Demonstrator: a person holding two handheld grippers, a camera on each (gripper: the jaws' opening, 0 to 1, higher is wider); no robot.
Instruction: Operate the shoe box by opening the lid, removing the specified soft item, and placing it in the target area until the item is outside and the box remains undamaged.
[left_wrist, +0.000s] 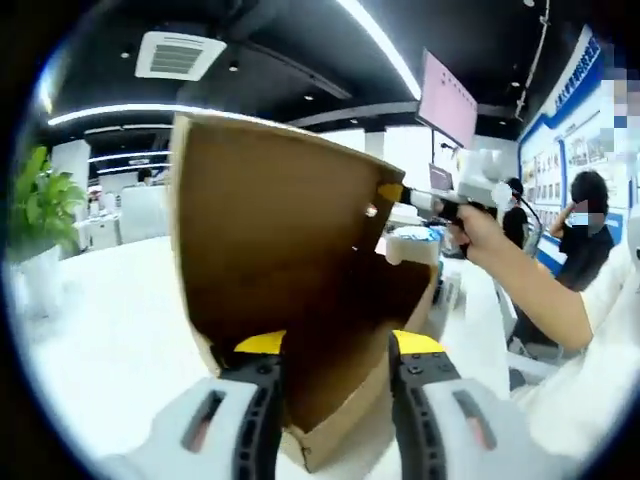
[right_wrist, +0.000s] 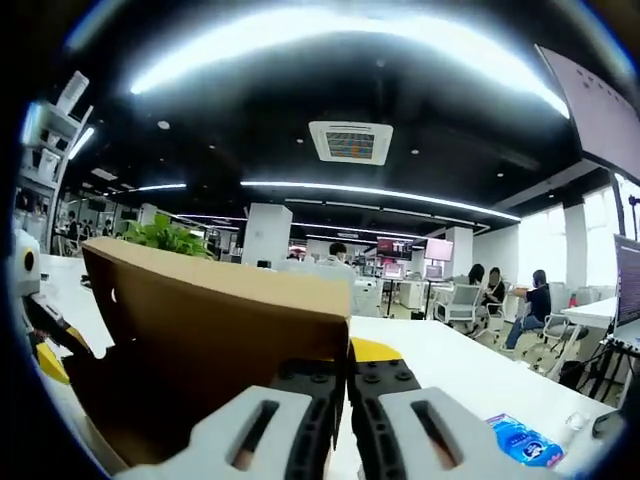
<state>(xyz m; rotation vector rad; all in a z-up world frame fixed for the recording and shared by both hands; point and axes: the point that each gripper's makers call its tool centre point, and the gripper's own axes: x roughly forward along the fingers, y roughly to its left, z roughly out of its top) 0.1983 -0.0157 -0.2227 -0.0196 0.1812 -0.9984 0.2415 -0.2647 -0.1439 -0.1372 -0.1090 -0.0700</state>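
While the lid (left_wrist: 270, 250) stood raised over the shoe box (left_wrist: 330, 420) on the white surface (left_wrist: 110, 340), your right gripper (right_wrist: 347, 385) pinched its edge closed; your left gripper (left_wrist: 335, 350) waited open, holding nothing. Next, I judge, reach inside.

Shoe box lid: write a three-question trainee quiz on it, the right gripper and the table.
1. True or false: the lid stands raised above the box.
2. What are the right gripper's jaws shut on? A) the lid's edge B) a shoe C) a cup
3. Fill in: in the left gripper view, left of the box, the white table bears a potted ____.
Key: 1 true; 2 A; 3 plant.
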